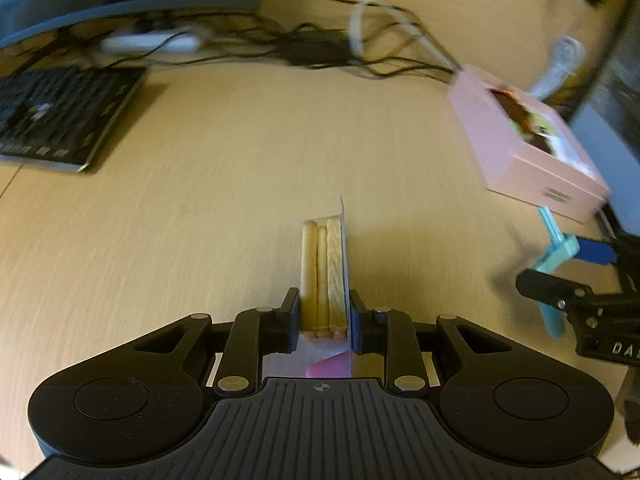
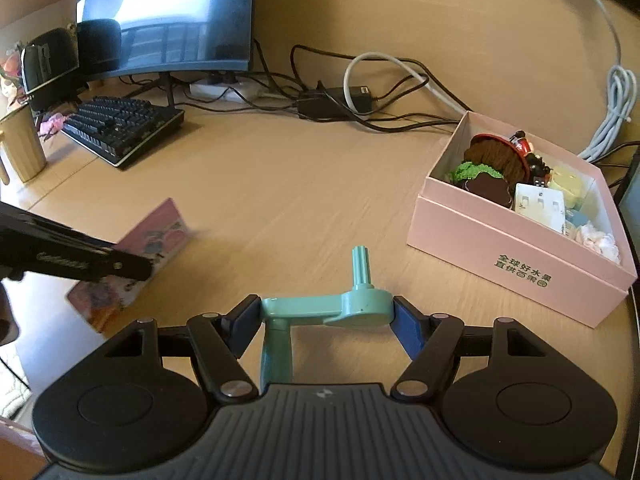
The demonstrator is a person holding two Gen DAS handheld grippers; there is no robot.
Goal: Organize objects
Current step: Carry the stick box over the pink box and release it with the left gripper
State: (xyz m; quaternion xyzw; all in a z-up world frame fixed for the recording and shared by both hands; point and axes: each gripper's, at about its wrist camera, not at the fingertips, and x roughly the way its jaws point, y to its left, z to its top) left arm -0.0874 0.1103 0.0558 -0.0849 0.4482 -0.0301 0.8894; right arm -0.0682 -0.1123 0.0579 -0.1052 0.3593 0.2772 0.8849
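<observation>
The pink cardboard box [image 2: 516,248] sits open at the right of the wooden counter [image 2: 280,184], printed with green characters on its side and crowded with small toys and trinkets; a monitor [image 2: 168,16], a black keyboard [image 2: 124,128] and a tangle of cables [image 2: 360,96] line the back. The right tool [image 2: 326,312] grips a teal plastic crank handle [image 2: 344,304] across its width, blue pads pressed to both ends, held above the counter just left of the box. The left tool [image 1: 324,316], nearly closed, pinches a clear packet of biscuit sticks [image 1: 324,272] with a pink printed face, held above the counter's middle.
</observation>
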